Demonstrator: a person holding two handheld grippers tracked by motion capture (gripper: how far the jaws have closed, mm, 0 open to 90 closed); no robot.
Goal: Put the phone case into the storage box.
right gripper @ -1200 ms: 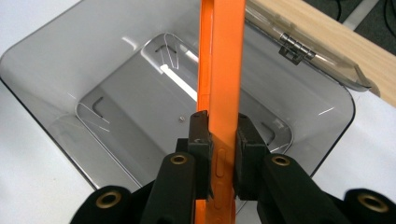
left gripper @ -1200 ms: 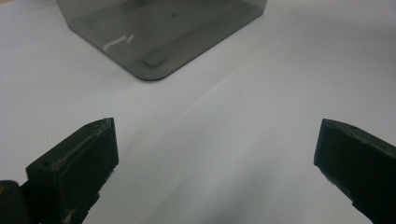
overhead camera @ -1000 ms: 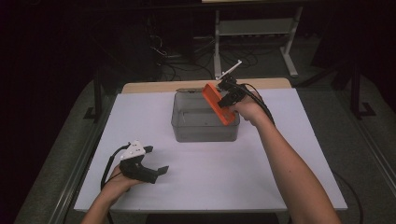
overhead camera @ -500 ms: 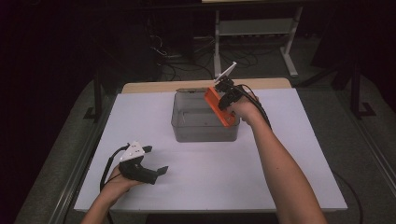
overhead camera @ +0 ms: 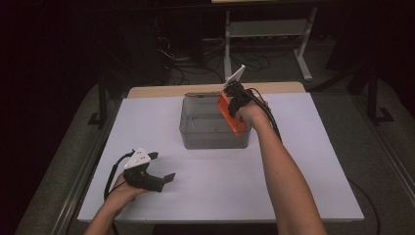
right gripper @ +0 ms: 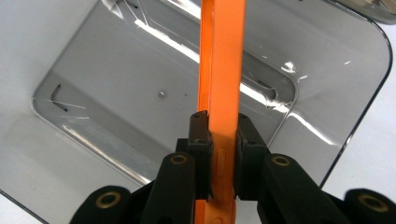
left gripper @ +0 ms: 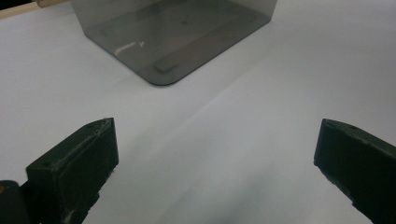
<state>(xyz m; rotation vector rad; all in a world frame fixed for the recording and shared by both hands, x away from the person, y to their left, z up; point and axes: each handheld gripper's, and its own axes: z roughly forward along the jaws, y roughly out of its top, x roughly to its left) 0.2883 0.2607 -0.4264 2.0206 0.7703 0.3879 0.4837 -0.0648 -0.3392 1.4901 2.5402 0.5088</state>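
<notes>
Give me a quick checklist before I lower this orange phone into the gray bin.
1. Grip: right gripper fingers pinch the orange phone on both flat sides. Ok.
2. Phone above the opening of the gray bin, held edge-on. Ok.
3. Bin floor under the phone looks bare. Ok.
4. Bin upright on the white table. Ok.
5. Left gripper open, resting on the table away from the bin. Ok.
6. Gap between the phone's lower end and the bin wall: cannot tell.
</notes>
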